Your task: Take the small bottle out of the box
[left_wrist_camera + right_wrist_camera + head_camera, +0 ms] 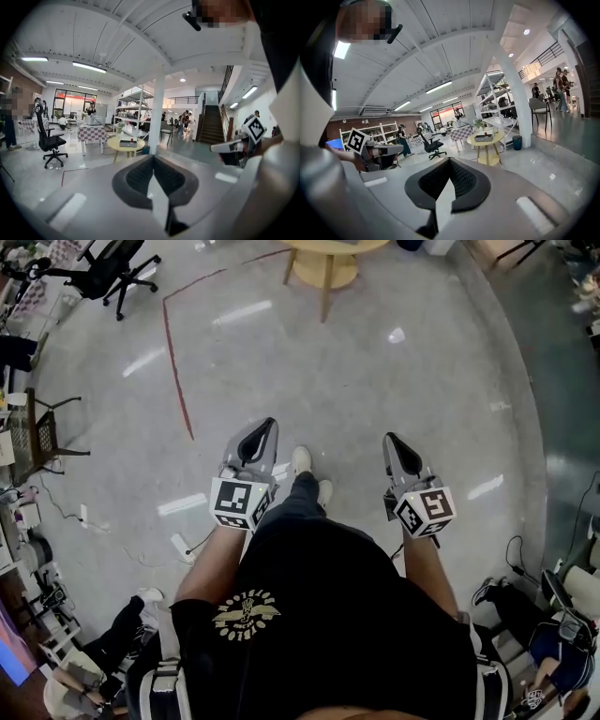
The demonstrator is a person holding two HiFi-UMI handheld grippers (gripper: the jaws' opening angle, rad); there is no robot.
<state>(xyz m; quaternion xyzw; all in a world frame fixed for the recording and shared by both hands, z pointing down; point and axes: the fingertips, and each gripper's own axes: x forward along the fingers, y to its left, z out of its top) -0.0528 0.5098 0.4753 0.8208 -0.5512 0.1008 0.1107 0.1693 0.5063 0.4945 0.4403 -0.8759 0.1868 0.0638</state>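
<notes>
At 10 o'clock, office chair: black, on wheels, standing on the glossy grey floor.
Red line: tape on the floor at 11 o'clock; it runs up from near your left claw, then bends towards the counter.
Left claw: you hold it out just left of your shoes, pointing to 12 o'clock. Its own view shows the pads pressed together with nothing between them.
Counter: a small round yellow one at 12 o'clock, well apart from both claws.
Box: flat and grey, lying on that counter.
Small bottle: a tiny red-topped shape standing up at the box, too far off to tell whether it sits inside.
Right claw: at 1 o'clock, level with your left one and also pointing to 12 o'clock. Its pads are closed tight and it is empty.
</notes>
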